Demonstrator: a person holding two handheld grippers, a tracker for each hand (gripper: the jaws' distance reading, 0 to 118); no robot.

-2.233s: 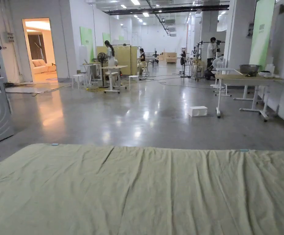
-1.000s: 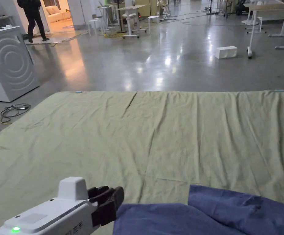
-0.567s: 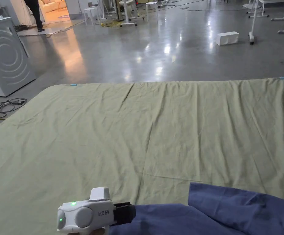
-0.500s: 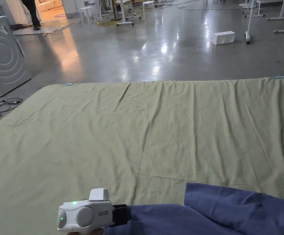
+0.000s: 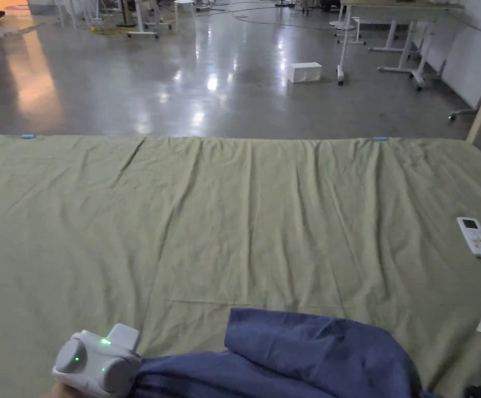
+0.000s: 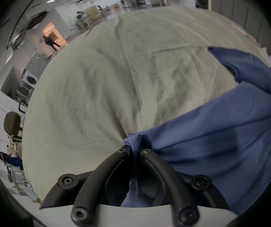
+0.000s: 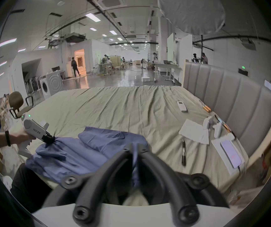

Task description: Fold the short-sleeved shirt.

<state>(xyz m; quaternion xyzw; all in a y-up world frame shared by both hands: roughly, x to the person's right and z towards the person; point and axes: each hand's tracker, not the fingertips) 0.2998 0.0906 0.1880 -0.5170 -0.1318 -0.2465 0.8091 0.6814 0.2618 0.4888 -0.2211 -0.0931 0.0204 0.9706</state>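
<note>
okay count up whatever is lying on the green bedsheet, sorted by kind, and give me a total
Blue shirt: 1
White remote: 1
Black pen: 1
White paper sheet: 1
Phone: 1
Total: 5, leaving out the small bits by the headboard, too unclear to name.

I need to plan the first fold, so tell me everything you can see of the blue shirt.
The blue shirt is plain, soft woven-looking cloth, crumpled and bunched, not yet folded. It lies at the near edge of the green bed sheet, partly lifted. The left gripper is shut on a stitched edge, and the right gripper pinches another part, with cloth stretched between them. One flap lies doubled over the rest. Collar and sleeves cannot be told apart.
</note>
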